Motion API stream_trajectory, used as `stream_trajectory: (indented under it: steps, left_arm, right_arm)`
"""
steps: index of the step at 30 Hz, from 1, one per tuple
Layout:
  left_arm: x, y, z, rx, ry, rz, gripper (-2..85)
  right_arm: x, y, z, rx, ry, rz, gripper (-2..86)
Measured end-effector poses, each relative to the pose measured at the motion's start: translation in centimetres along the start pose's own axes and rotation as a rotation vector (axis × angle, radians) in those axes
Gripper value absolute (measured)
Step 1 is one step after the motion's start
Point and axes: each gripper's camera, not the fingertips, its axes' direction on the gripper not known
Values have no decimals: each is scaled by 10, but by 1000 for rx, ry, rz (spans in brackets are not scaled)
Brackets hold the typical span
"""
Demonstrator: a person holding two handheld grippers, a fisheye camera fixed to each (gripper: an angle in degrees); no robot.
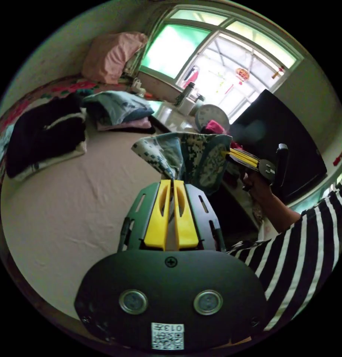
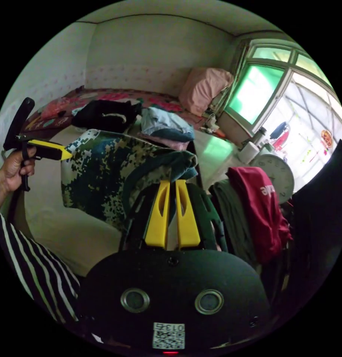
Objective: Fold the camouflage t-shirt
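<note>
Left gripper (image 1: 173, 181): jaws were clamped together on one edge of the camouflage t-shirt (image 1: 193, 160).
Right gripper (image 2: 172, 181): jaws were pinched on another edge.
Shirt position: it hung spread in the air between both grippers, above the bed (image 1: 66, 212).
Progress: judged early; lifted, nothing folded yet, laying flat remained.
Beyond: folded clothes (image 1: 115, 109), a pink pillow (image 1: 111, 55), the window (image 1: 219, 59).

Both views close, windowward (shared bed (image 1: 66, 208)).
</note>
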Motion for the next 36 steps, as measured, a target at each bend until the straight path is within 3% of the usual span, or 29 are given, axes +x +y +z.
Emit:
stream_trajectory:
  steps: [12, 14, 17, 21, 27, 31, 33, 36]
  left_arm:
    - [187, -184, 43, 18, 165, 477, 3]
    - [230, -225, 69, 3, 105, 561, 3]
    - [276, -268, 115, -35, 62, 625, 3]
    - [318, -299, 183, -111, -82, 680, 4]
    - [344, -314, 273, -288, -206, 720, 7]
    - [340, -316, 266, -225, -131, 631, 15]
    - [336, -315, 245, -136, -180, 585, 16]
    - [338, -300, 198, 109, -280, 578, 23]
  right_arm:
    - [184, 69, -146, 123, 231, 215, 22]
    - [212, 79, -154, 115, 296, 230, 22]
    - [256, 98, -147, 67, 378, 264, 22]
    - [304, 124, -108, -17, 326, 346, 23]
    - [318, 142, -45, -185, 340, 346, 35]
    - [308, 144, -42, -167, 422, 297, 84]
    - [310, 140, -59, -150, 498, 318, 93]
    - [306, 133, -101, 40, 544, 325, 75]
